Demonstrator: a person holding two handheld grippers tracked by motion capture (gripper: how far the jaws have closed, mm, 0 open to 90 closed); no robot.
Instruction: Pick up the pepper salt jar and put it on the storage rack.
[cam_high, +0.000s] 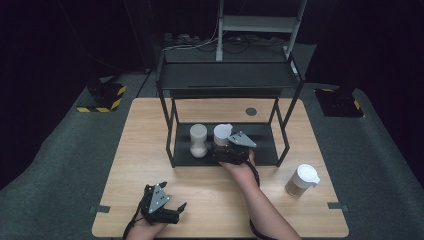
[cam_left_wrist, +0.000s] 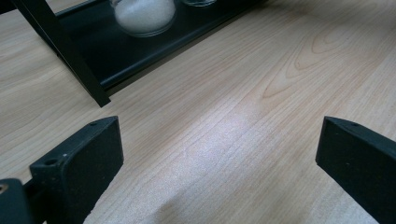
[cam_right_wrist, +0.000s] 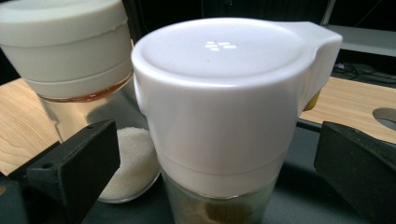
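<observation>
The jar (cam_right_wrist: 219, 126) with the white spouted lid stands upright on the lower tray of the black rack (cam_high: 265, 145), just beside a second jar (cam_high: 198, 140) half full of white grains; the two look close enough to touch, though I cannot tell whether they do. The right hand-held gripper (cam_high: 231, 150) sits at this jar with its jaws spread wide on either side, the pads clear of the walls, so it is released rather than grasping. The body looks like clear glass or hard plastic with a little brownish powder at the bottom, so I judge it stiff, fairly light, smooth and likely slippery, and breakable if knocked over. The lid is wider than the body and its spout juts to one side; squeezing there could twist or pop it. The better hold is probably on the straight wall below the lid, jaws square to it, away from the neighbour. The left hand-held gripper (cam_high: 162, 207) rests low over the bare bench (cam_high: 215, 200), jaws apart and empty. A third jar (cam_high: 302, 181) stands well apart on the bench.
</observation>
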